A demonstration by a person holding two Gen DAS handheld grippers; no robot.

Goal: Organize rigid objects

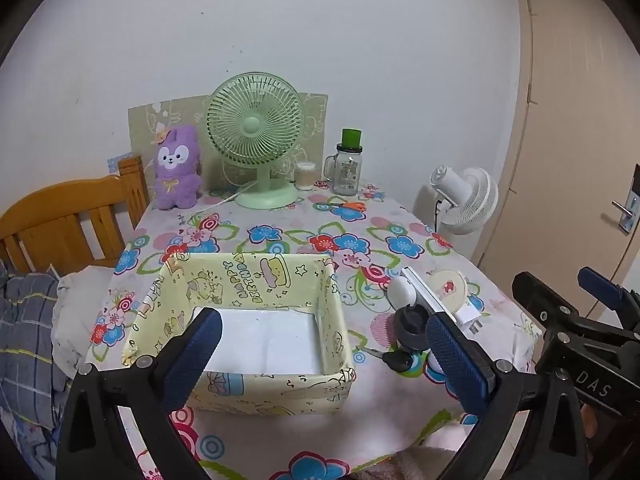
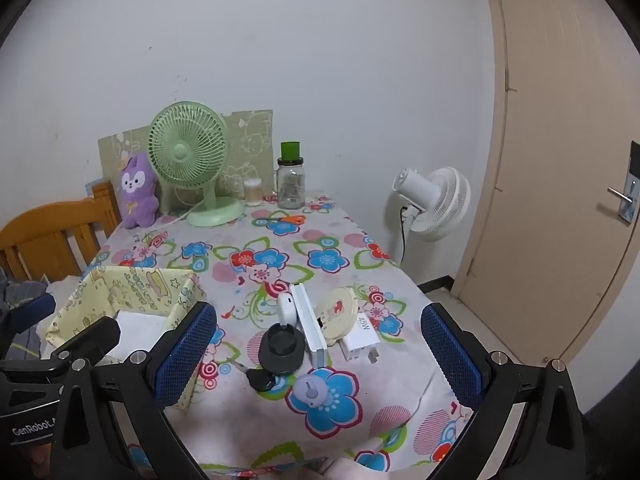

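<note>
Box (image 1: 256,320) of thin card, left on worktop (image 2: 360,248): light, flimsy, best left standing. Right of box, near edge: white slab (image 2: 312,328), stiff, slick, gripped across narrow sides; charger (image 2: 360,340), dense, by flat faces; black round cap (image 2: 280,348), by rim; key (image 2: 260,379), thin, awkward. Left tongs (image 1: 324,344) and right tongs (image 2: 320,344) spread wide, empty.

Small room, plain white wall (image 2: 320,40), even light.
Beige door (image 2: 560,160) with metal handle (image 2: 624,200) at right; wooden bed frame (image 1: 60,220) at left; table under flowered cloth (image 2: 320,256); white standing fan (image 2: 436,204) between table and door.
</note>
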